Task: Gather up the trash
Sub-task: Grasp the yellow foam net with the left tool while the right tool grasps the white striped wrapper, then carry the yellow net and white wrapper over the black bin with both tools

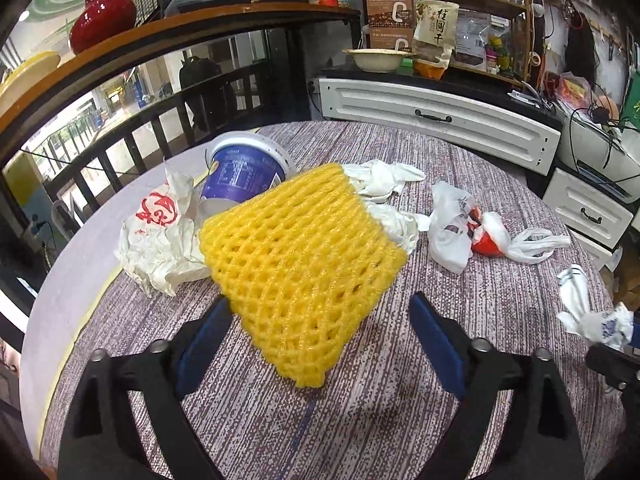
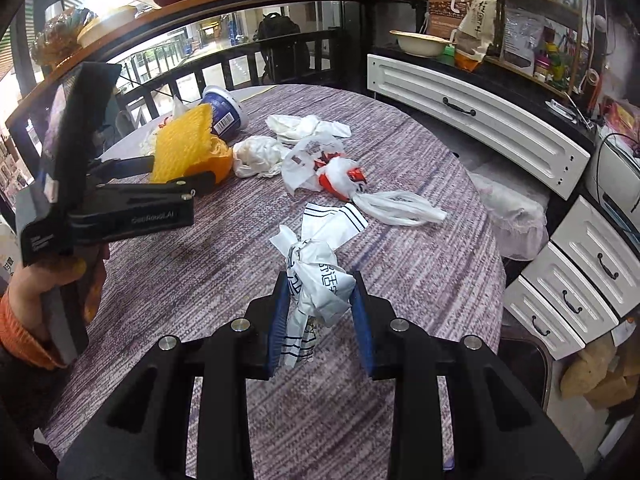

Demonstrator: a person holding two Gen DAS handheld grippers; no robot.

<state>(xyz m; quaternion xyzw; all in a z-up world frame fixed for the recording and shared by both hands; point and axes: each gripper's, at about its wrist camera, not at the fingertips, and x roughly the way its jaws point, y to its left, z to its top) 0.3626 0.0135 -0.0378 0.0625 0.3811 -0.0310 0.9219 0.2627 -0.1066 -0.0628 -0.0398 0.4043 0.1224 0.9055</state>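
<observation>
The trash is scattered all over a round table (image 2: 208, 264) with a purple-and-white woven cloth. Closest to the right gripper (image 2: 320, 312) is a crumpled white plastic bag with dark printing (image 2: 320, 284), and the blue pads are pinched in on both sides of it, so it's got a proper grip on that one.

The left gripper (image 1: 320, 340) is spread wide, with a yellow foam fruit net (image 1: 296, 264) lying between and just ahead of its fingers. The left pad looks like it touches the net's edge, the right one is well clear.

Behind the net there's a tipped-over blue tub (image 1: 244, 176), a crumpled white wrapper with red print (image 1: 160, 236) to its left, some wadded white paper (image 1: 380, 180), and a white bag with something red inside (image 1: 472, 232) off to the right.

White drawers (image 2: 480, 120) sit past the table.
</observation>
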